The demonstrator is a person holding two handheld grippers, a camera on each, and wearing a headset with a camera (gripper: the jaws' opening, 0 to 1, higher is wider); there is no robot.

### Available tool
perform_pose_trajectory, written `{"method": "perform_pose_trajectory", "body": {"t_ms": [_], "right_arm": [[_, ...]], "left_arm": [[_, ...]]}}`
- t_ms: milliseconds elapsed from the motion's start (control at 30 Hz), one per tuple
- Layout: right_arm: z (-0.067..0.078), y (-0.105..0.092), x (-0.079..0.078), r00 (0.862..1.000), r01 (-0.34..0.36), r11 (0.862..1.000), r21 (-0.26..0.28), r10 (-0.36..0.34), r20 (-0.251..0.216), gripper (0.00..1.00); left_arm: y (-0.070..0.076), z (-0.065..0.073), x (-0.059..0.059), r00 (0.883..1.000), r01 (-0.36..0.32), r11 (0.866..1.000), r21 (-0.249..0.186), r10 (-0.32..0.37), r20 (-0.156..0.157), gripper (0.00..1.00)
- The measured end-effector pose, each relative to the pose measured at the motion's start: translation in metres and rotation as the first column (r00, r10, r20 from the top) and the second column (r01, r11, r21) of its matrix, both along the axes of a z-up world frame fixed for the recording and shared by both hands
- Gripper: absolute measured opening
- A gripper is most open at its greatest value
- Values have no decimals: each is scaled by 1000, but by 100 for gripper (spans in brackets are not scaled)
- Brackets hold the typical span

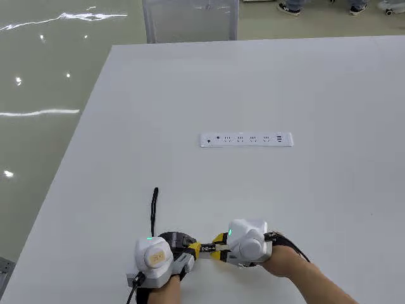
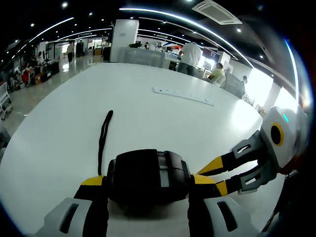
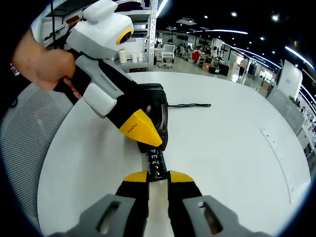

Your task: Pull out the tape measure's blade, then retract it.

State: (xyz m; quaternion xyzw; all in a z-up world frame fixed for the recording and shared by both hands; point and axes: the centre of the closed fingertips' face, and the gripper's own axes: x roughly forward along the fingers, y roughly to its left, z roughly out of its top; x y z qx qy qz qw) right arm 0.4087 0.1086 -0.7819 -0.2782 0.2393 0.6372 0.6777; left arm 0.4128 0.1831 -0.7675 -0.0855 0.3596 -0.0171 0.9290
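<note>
A black tape measure (image 1: 173, 240) lies near the table's front edge, and my left gripper (image 1: 181, 248) is shut on its body (image 2: 148, 173) with a yellow-tipped jaw on each side. A short length of blade (image 3: 156, 160), showing the numbers 2, 3 and 4, sticks out of the case (image 3: 154, 106). My right gripper (image 3: 158, 176) is shut on the blade's end. In the head view the right gripper (image 1: 217, 247) sits just right of the case, with the blade (image 1: 205, 246) bridging the small gap. The tape's black wrist strap (image 1: 154, 209) trails away across the table.
A white power strip (image 1: 247, 139) lies mid-table beyond the grippers. The white table (image 1: 266, 82) stretches wide to the right and far side; its left edge (image 1: 69, 158) drops to a glossy floor. A chair back (image 1: 190, 19) stands at the far edge. People stand in the distance (image 2: 190, 53).
</note>
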Motion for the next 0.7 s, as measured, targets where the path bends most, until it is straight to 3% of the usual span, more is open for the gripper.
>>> {"method": "perform_pose_trajectory", "body": {"t_ms": [433, 700], "right_arm": [[-3, 27, -3, 1000, 18, 1000, 23, -18, -14, 12], [-3, 25, -3, 1000, 25, 999, 24, -24, -18, 13]], "left_arm": [[0, 2, -1, 1000, -3, 1000, -13, 3, -4, 63], [-1, 0, -1, 1000, -1, 1000, -15, 1, -5, 63]]}}
